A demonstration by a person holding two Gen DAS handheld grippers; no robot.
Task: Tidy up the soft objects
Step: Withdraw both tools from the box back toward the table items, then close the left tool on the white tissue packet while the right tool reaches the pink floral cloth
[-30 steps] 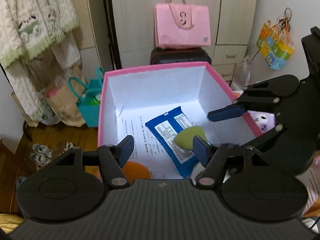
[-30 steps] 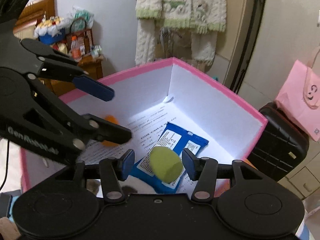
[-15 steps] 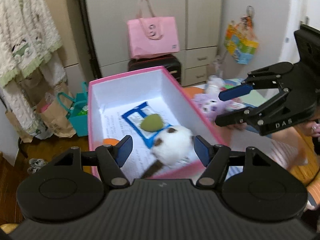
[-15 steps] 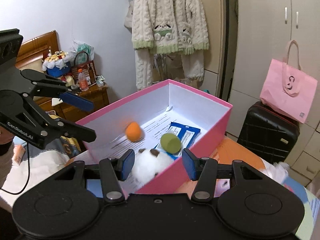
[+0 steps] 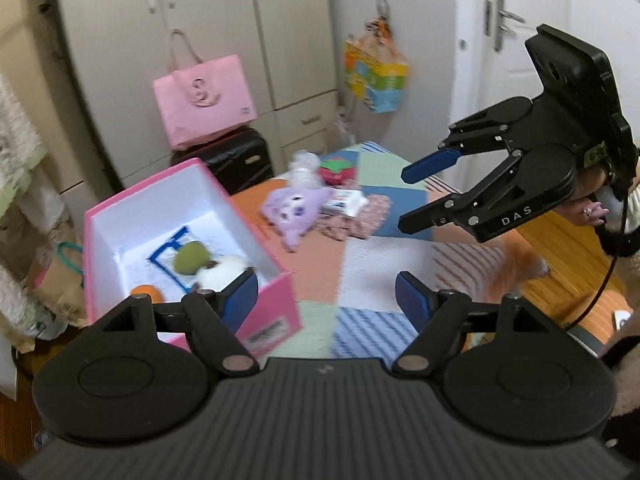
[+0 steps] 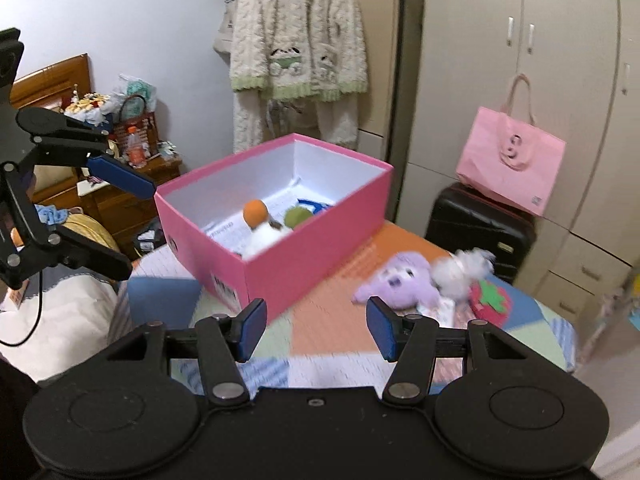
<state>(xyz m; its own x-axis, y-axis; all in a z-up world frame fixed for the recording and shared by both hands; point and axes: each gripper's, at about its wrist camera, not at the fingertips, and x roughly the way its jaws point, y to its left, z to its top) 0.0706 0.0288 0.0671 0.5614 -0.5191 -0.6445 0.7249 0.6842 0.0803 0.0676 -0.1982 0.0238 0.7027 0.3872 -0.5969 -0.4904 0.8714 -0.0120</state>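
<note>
A pink box (image 5: 272, 312) (image 6: 304, 264) stands on a patchwork cover. Inside lie an orange ball (image 6: 255, 211), a green sponge (image 6: 297, 216), a white plush (image 6: 266, 236) and a blue packet (image 6: 316, 204). A purple plush (image 6: 396, 280) (image 5: 294, 210), a white fluffy toy (image 6: 464, 268) and a red strawberry toy (image 6: 490, 296) lie on the cover right of the box. My left gripper (image 5: 326, 300) (image 6: 134, 228) hangs near the box's front corner, its jaws opening and empty. My right gripper (image 6: 316, 328) (image 5: 404, 200) is back from the box, jaws opening, nothing between them.
A pink tote bag (image 6: 512, 160) sits on a black suitcase (image 6: 476, 220) before the wardrobe. A knitted cardigan (image 6: 300, 40) hangs on the wall behind the box. A wooden nightstand (image 6: 120, 196) with clutter stands at the left. The patchwork cover (image 5: 360, 264) stretches right of the box.
Both grippers have pulled back out of the box and away to the right of it. The white plush now lies in the box. Both pairs of jaws stand wider.
</note>
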